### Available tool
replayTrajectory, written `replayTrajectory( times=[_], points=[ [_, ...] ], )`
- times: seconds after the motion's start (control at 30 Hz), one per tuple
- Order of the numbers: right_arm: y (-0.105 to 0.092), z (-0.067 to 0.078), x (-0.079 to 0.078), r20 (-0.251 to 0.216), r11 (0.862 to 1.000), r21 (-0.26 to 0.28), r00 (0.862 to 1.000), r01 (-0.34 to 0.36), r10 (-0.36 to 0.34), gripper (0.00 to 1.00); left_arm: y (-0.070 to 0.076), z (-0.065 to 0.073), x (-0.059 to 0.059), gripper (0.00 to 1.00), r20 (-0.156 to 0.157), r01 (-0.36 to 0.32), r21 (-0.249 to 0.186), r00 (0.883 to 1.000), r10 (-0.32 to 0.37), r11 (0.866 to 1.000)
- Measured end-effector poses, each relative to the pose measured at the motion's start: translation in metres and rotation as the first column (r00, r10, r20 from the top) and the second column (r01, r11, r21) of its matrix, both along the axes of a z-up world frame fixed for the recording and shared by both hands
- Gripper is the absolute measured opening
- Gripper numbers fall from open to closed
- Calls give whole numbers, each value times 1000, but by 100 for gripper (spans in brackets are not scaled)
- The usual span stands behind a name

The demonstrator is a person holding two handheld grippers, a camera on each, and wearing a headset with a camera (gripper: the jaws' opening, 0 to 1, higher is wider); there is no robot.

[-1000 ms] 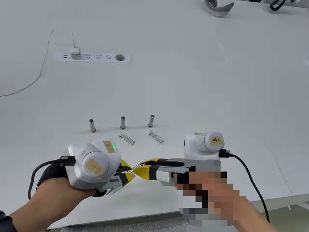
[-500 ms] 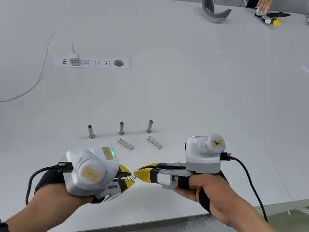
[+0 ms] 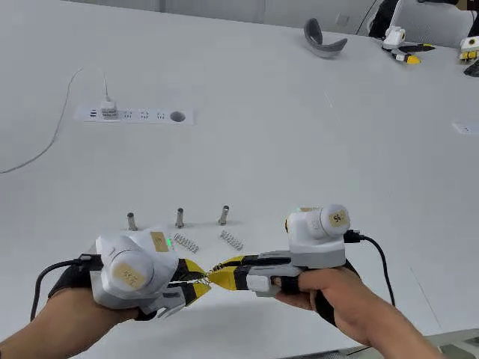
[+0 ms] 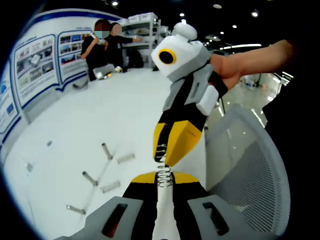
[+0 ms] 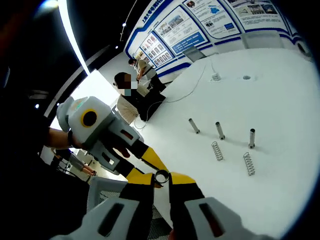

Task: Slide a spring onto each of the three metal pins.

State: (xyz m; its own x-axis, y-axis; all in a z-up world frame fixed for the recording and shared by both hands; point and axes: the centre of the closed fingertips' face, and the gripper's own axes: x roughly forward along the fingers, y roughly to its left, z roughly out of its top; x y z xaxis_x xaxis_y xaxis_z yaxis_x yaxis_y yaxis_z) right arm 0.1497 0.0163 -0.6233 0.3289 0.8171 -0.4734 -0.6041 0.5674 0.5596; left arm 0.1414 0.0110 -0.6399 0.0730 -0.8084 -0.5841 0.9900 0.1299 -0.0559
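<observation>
Three short metal pins stand upright in a row on the white table: (image 3: 132, 221), (image 3: 179, 217), (image 3: 224, 215). Two springs (image 3: 185, 243) (image 3: 232, 239) lie just in front of them. A third spring (image 3: 212, 268) is held in the air near the table's front edge. My left gripper (image 3: 200, 278) is shut on one end and my right gripper (image 3: 217, 274) is shut on the other, tip to tip. In the left gripper view the spring (image 4: 163, 172) rises from my left gripper (image 4: 164, 181). In the right gripper view its ring end (image 5: 161, 176) sits between the jaws of my right gripper (image 5: 161, 179).
A white power strip (image 3: 135, 115) with a plugged-in cable lies at the back left. A grey curved object (image 3: 323, 37) rests far back. The table's front edge runs just below my hands. A mesh chair (image 4: 250, 165) stands close by, and people stand in the background.
Half a second ago the two grippers were apart, with the spring at the left one. Now the right gripper's tips are back on the spring. The head camera has tilted up.
</observation>
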Motion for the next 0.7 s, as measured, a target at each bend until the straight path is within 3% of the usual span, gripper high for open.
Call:
replayTrajectory(
  times=[0.17,0.43,0.63,0.7],
  points=[
    [-1,9,4,42,995,-66,996,-78,81,12,-2,10,6,9,3,2,-36,1000,-2,999],
    [1,15,1,77,961,-176,971,-211,228,13,-4,20,5,9,8,30,-72,1000,-30,997],
    [4,13,-4,87,929,-229,945,-290,316,13,-5,24,2,9,7,58,-89,998,-58,994],
    [5,12,-4,85,926,-230,942,-300,326,13,-5,23,1,9,16,74,-77,997,-73,994]
  ],
)
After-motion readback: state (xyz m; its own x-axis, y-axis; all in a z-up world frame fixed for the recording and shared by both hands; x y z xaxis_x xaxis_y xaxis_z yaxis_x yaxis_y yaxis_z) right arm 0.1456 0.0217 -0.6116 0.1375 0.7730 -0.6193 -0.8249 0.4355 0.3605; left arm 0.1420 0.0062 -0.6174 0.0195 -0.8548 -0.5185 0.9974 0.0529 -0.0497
